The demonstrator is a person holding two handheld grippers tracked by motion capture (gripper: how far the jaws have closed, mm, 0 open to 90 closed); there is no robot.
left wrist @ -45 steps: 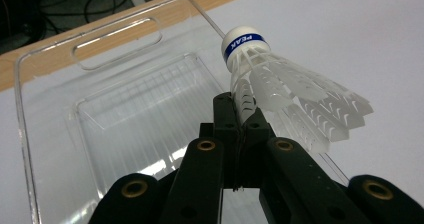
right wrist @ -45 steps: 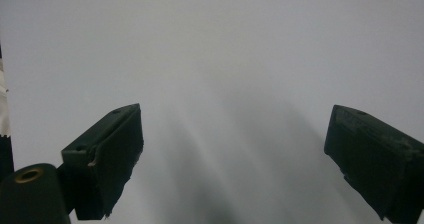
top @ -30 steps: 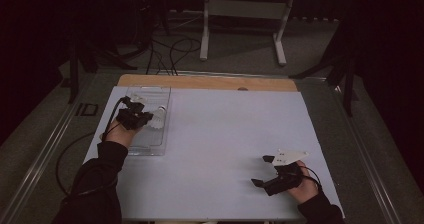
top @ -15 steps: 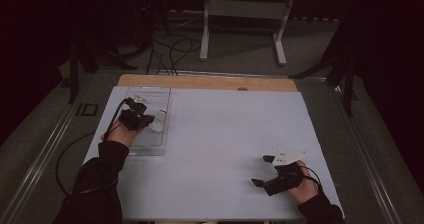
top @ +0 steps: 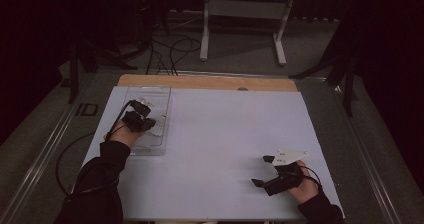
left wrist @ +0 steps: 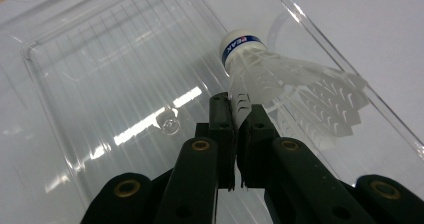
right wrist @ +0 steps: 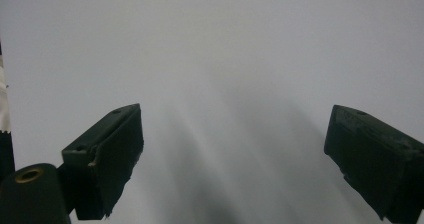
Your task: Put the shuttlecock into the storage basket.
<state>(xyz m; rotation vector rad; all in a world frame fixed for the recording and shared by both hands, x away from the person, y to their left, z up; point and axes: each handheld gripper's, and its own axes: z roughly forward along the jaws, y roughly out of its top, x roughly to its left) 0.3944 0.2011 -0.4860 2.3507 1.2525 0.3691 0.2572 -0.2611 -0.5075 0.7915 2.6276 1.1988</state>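
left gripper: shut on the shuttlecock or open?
Shut: left gripper jaws pinch a feather of the shuttlecock over the clear tray.

The table (top: pixel 225 134) has a pale, whitish top, with a strip of bare wood (top: pixel 200 82) along its far edge. A clear plastic tray (top: pixel 152 96) lies flat on its left part, its far end close to that wooden strip. The tray's floor is ribbed in the left gripper view. A small dark mark (top: pixel 242 88) sits at the wood's near edge; the high view is too dim to tell what it is.
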